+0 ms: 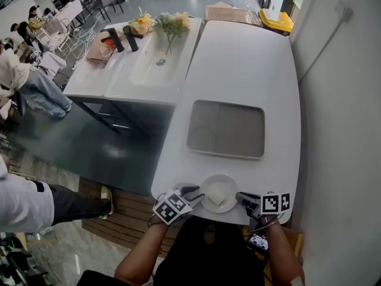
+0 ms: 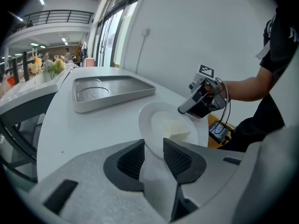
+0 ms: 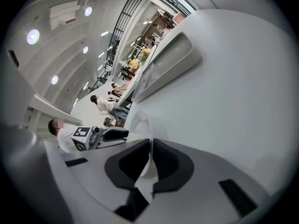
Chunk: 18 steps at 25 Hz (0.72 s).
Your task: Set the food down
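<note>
A white plate (image 1: 208, 186) carries a pale block of food (image 1: 218, 193) at the near edge of the white counter (image 1: 250, 70). I cannot tell whether the plate rests on the counter. My left gripper (image 1: 196, 194) is at the plate's left rim. In the left gripper view the plate's rim (image 2: 152, 120) lies between the pads of my left gripper (image 2: 153, 155), which stand apart around it, with the food (image 2: 176, 129) beyond. My right gripper (image 1: 241, 197) is at the plate's right rim. My right gripper (image 3: 150, 155) is shut on that thin plate edge (image 3: 136, 124).
A grey rectangular tray (image 1: 226, 128) lies on the counter just beyond the plate. A second counter with a sink, dark bottles and flowers (image 1: 161, 25) stands at the far left. A wall (image 1: 345, 130) runs along the right. People sit at far left.
</note>
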Each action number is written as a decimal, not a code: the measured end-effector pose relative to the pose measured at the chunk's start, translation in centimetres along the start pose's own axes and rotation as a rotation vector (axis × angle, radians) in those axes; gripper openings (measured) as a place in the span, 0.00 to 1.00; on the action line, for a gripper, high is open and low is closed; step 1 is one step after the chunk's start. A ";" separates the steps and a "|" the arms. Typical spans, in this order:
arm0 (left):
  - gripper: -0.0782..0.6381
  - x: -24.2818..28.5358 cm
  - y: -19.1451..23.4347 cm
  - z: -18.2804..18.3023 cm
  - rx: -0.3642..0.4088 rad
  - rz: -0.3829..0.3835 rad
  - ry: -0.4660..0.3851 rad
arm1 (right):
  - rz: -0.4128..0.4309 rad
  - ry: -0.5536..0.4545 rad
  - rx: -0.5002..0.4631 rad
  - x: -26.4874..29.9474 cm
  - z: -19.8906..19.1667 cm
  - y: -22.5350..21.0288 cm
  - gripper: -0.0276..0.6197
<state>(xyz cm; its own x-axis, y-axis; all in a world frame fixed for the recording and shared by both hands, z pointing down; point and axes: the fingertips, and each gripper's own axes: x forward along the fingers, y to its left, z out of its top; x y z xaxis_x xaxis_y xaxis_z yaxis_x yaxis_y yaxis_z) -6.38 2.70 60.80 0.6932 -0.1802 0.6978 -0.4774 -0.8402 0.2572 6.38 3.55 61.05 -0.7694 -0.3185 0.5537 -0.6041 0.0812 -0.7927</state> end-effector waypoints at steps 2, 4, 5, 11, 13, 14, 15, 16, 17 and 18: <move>0.28 0.1 0.1 0.6 -0.001 -0.002 -0.009 | -0.007 -0.004 -0.002 -0.1 0.5 -0.2 0.07; 0.28 0.4 0.2 1.0 0.002 -0.002 -0.009 | -0.017 0.001 0.003 -0.1 0.7 -0.6 0.08; 0.28 0.5 0.2 1.0 0.002 -0.002 -0.007 | -0.014 0.000 0.015 -0.1 0.7 -0.7 0.08; 0.28 0.9 0.3 0.4 -0.003 -0.013 0.006 | 0.073 -0.043 0.138 -0.2 1.1 -0.8 0.06; 0.28 0.8 0.3 0.6 -0.016 -0.014 -0.013 | 0.104 -0.057 0.175 -0.3 1.2 -0.6 0.06; 0.28 0.7 0.3 0.7 -0.023 -0.015 -0.023 | 0.120 -0.067 0.197 -0.4 1.3 -0.6 0.06; 0.28 0.7 0.3 0.7 -0.023 -0.015 -0.024 | 0.135 -0.079 0.220 -0.4 1.4 -0.6 0.06; 0.27 0.8 0.2 0.6 -0.015 -0.015 -0.018 | 0.146 -0.088 0.239 -0.5 1.4 -0.7 0.06; 0.27 0.8 0.2 0.5 -0.005 -0.015 -0.008 | 0.151 -0.095 0.251 -0.6 1.4 -0.8 0.06; 0.27 0.9 0.2 0.5 0.000 -0.013 -0.002 | 0.156 -0.100 0.257 -0.6 1.5 -0.8 0.06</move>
<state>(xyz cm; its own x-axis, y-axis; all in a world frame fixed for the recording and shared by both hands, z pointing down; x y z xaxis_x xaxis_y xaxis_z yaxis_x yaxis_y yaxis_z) -5.65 2.10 61.14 0.7006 -0.1699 0.6931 -0.4681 -0.8425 0.2667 7.63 2.23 60.95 -0.8170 -0.4131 0.4023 -0.3982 -0.1004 -0.9118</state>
